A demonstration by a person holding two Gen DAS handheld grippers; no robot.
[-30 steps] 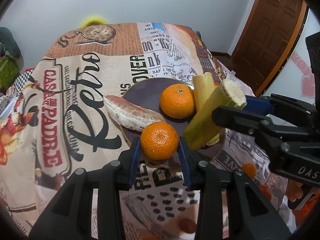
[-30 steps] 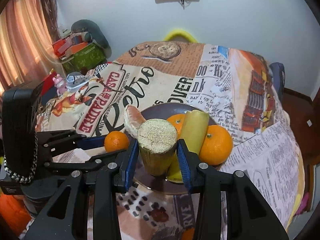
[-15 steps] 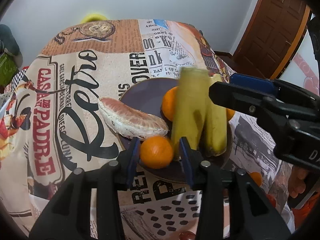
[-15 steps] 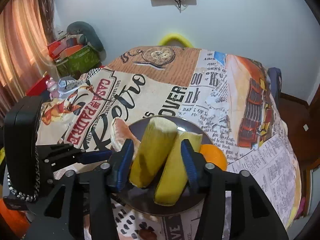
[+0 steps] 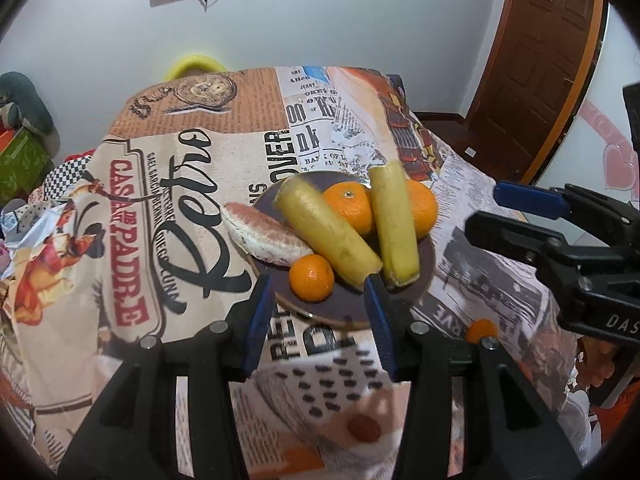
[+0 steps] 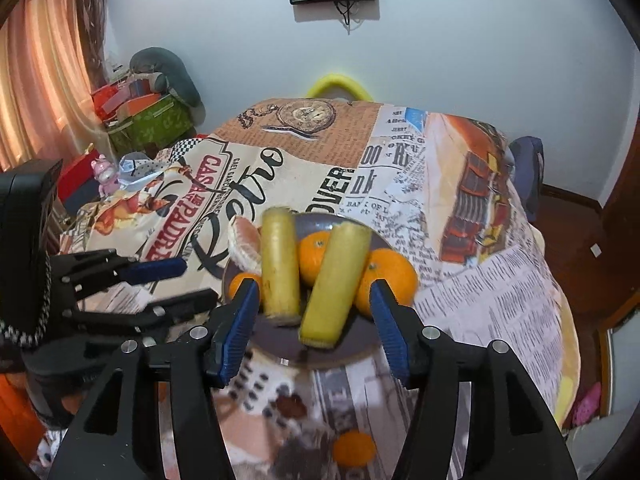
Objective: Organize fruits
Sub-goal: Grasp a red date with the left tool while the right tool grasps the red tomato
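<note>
From the left wrist camera, the dark plate (image 5: 427,258) sat on the counter (image 5: 200,216) under its newspaper-print cloth, and everything else placed itself around that plate. On it lay two yellow-green stalk pieces, the left stalk (image 5: 326,228) slanting across the plate's middle and the right stalk (image 5: 394,218) lying almost straight beside it, their near ends close together. Two larger oranges showed behind them: the middle orange (image 5: 348,206) between the stalks and the far orange (image 5: 422,208) at the plate's right rim. A small orange (image 5: 311,278) rested at the plate's near edge, and a peeled pomelo segment (image 5: 262,236) overlapped its left rim. The left gripper (image 5: 320,312) hung just short of the plate, its fingers spread and opening, with nothing pinched; the small orange lay beyond the tips, untouched. The right gripper (image 5: 500,208) stood off the plate's right side.

From the right wrist camera, the same plate (image 6: 280,350) held both stalks (image 6: 280,264) (image 6: 338,284) side by side over the oranges (image 6: 386,282). The right gripper's (image 6: 314,312) fingers were spread and opening, flanking the stalks' near ends without pressing them. The left gripper (image 6: 188,284) sat left of the plate. Another small orange (image 6: 354,448) lay on the cloth nearer than the plate.
</note>
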